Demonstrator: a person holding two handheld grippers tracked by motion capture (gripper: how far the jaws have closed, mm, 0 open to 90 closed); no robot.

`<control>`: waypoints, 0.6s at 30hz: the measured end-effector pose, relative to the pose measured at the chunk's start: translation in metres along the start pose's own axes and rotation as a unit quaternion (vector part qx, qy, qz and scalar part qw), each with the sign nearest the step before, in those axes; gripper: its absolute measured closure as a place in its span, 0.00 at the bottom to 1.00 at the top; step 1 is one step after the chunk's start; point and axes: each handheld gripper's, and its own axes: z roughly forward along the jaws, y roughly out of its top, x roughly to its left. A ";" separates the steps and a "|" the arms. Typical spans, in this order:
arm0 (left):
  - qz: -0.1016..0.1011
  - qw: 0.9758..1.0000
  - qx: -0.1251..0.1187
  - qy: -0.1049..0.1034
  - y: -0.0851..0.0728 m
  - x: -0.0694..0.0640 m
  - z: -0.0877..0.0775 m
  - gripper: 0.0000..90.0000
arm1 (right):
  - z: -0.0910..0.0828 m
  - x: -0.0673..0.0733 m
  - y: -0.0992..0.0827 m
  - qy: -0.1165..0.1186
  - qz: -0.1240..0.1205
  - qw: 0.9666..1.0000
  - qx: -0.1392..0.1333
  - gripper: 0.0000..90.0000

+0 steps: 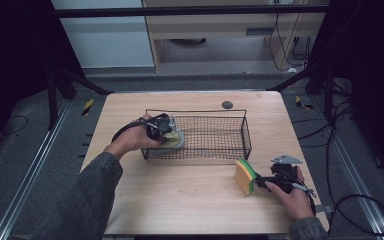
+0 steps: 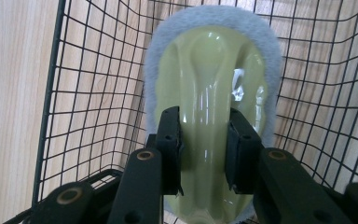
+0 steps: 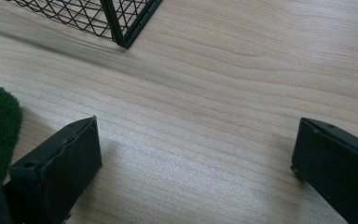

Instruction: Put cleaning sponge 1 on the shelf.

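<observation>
1. We see the left gripper at the left end of the wire basket, its jaws clamped on the raised handle of a pale green scrubber with a grey pad around its rim.
2. In the left gripper view the scrubber sits inside the basket, over the mesh floor and close to a side wall; we cannot tell whether it rests on the mesh or hangs just above it.
3. The basket stands on the wooden table, towards its far half.
4. Our right gripper lies low on the table near the front right corner, its jaws spread wide with only bare wood between them.
5. A yellow sponge with a green scouring face stands on edge just beside the right gripper's tips; in the right gripper view its green face shows just beside one jaw, and we cannot tell whether they touch.
6. The sponge is outside the basket, near its front right corner.
</observation>
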 end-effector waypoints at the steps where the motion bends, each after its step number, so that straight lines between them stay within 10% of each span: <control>1: -0.001 1.000 0.001 0.000 0.000 0.000 0.000 0.77 | 0.000 0.000 0.000 0.000 0.000 1.000 0.000 0.02; 18: -0.036 0.997 -0.065 0.003 -0.005 0.000 -0.026 0.64 | 0.000 0.000 0.000 0.000 0.002 1.000 0.001 0.02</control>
